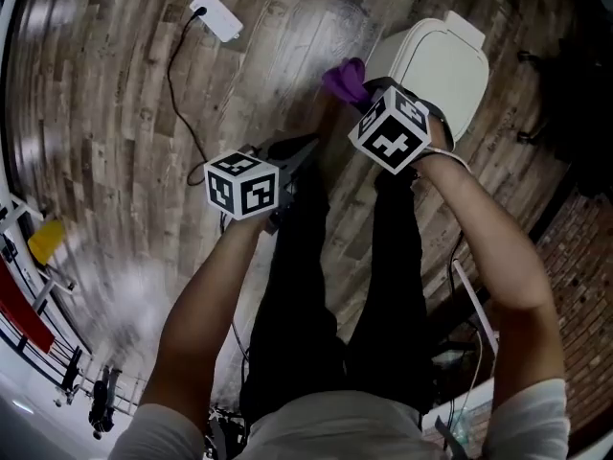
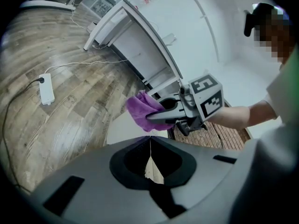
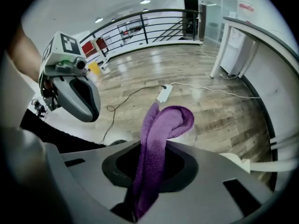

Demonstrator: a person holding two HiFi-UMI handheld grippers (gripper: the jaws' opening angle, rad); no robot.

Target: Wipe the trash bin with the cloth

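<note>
Head view – a white lidded trash bin (image 1: 442, 63) stood on the plank floor ahead of the person's feet. The right gripper (image 1: 362, 92) held a purple cloth (image 1: 346, 79) at the bin's left edge; whether the cloth touched the plastic could not be told. The left gripper (image 1: 305, 148) hung apart from the bin, over bare floor. Likely risk: nothing braced the bin, so a firm sideways wipe could skid it or tip it on the smooth boards. A power strip (image 1: 216, 15) and its cable lay well apart and looked to be no hazard. Both forearms reached forward and down, the right stretched further and angled inward toward the bin, the left bent and held closer to the body.

Left gripper view – its own jaws met along a thin seam with nothing between them. Across from it, the right gripper carried the cloth bunched at its tips, just above the bin's pale lid.

Right gripper view – the jaws were clamped on a folded band of cloth, with a rounded loop standing out past the tips. Second risk, as a judgement: only that narrow fold was pinched, so hard drag against the lid could work the cloth loose – or let the bare jaw tips scrape the plastic.
</note>
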